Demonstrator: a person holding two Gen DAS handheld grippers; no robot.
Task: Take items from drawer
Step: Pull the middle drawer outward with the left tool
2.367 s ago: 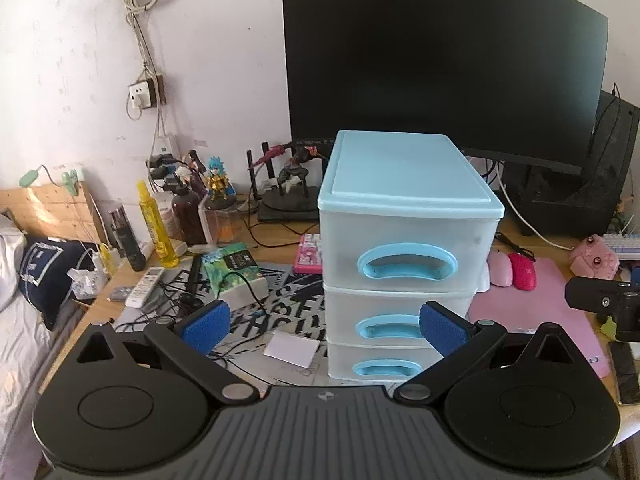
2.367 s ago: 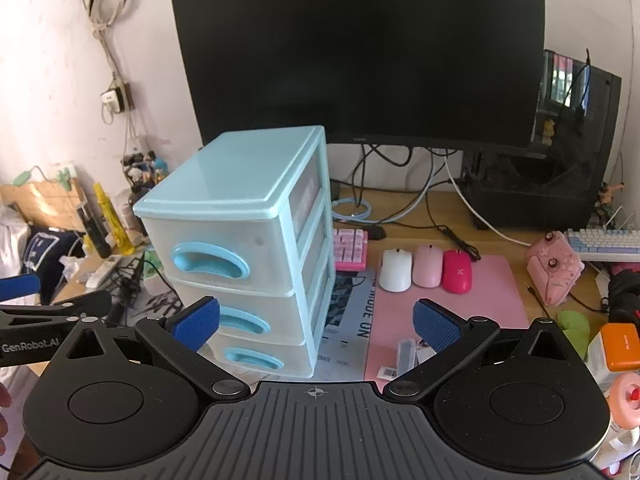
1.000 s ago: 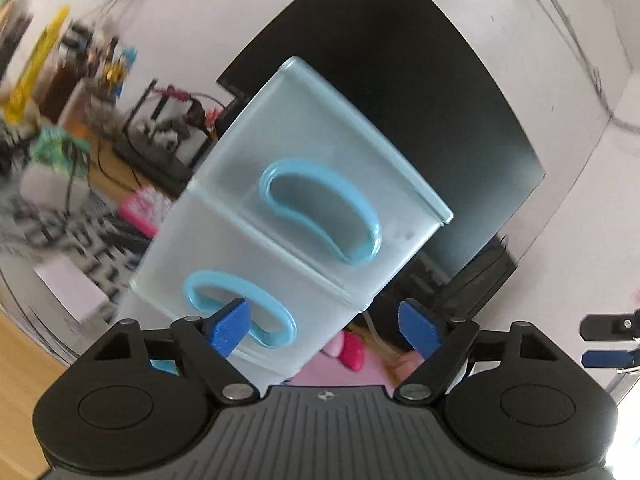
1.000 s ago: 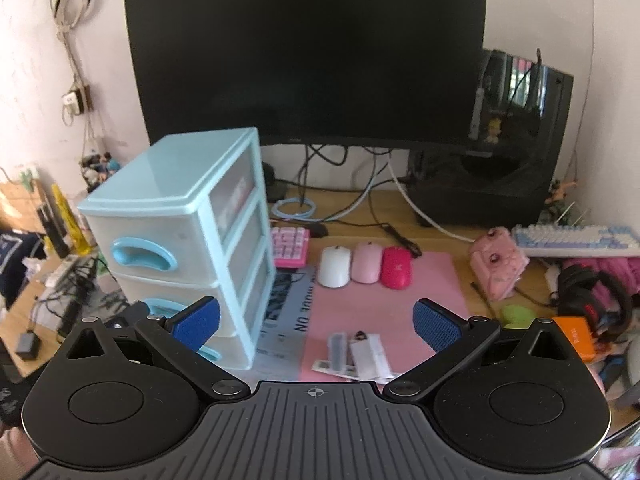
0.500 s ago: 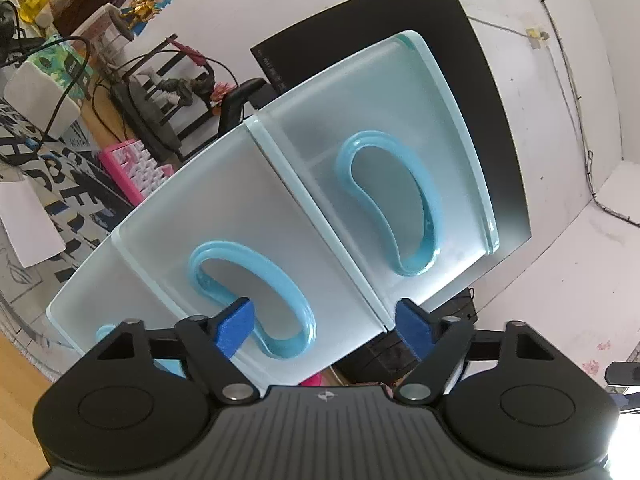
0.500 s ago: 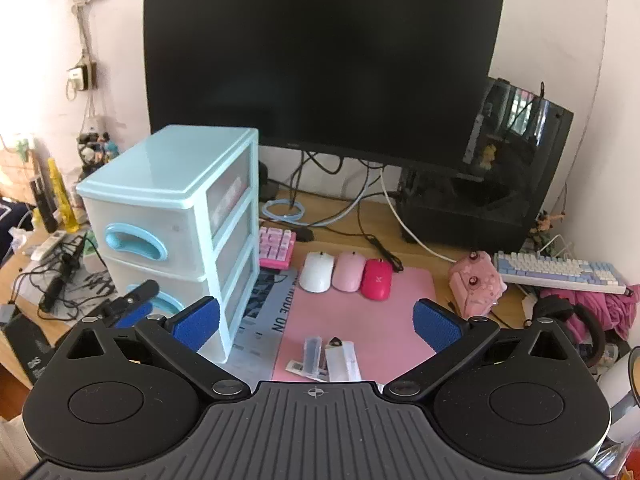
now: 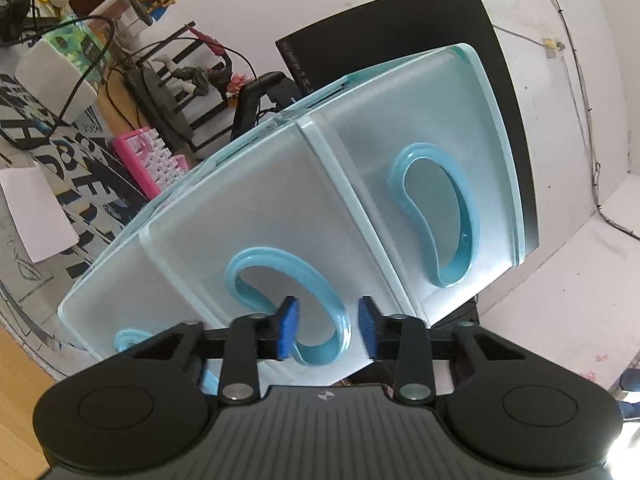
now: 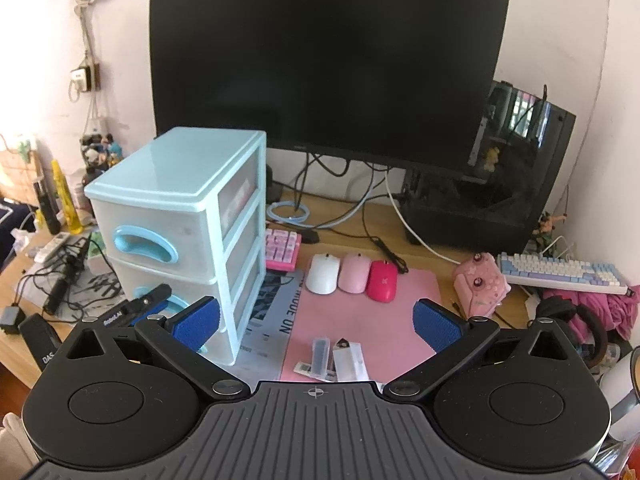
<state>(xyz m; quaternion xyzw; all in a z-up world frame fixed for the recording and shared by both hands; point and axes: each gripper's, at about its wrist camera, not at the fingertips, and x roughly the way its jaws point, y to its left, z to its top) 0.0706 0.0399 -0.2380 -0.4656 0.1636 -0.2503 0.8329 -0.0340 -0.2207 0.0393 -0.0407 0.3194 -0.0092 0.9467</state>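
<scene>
A small three-drawer cabinet (image 8: 176,184) of frosted plastic with a light blue top stands on the desk, left of the monitor. All its drawers look pushed in. The left wrist view is tilted and very close to its front. My left gripper (image 7: 328,330) has its blue pads closed in around the right end of the middle drawer's blue handle (image 7: 280,268). The top drawer's handle (image 7: 440,216) is free. From the right wrist view the left gripper (image 8: 148,300) shows at that middle drawer. My right gripper (image 8: 316,320) hangs open over the pink mat, holding nothing.
A big black monitor (image 8: 320,60) stands behind the cabinet. Three computer mice (image 8: 352,272), a pink keypad (image 8: 282,248) and small packets (image 8: 336,356) lie on the pink mat (image 8: 360,320). A keyboard (image 8: 560,272) and a PC case (image 8: 492,184) sit at the right; cables and bottles crowd the left.
My left gripper tilted, moved in close to the cabinet front, and narrowed its fingers around the middle drawer handle. The right gripper drew back and stayed open.
</scene>
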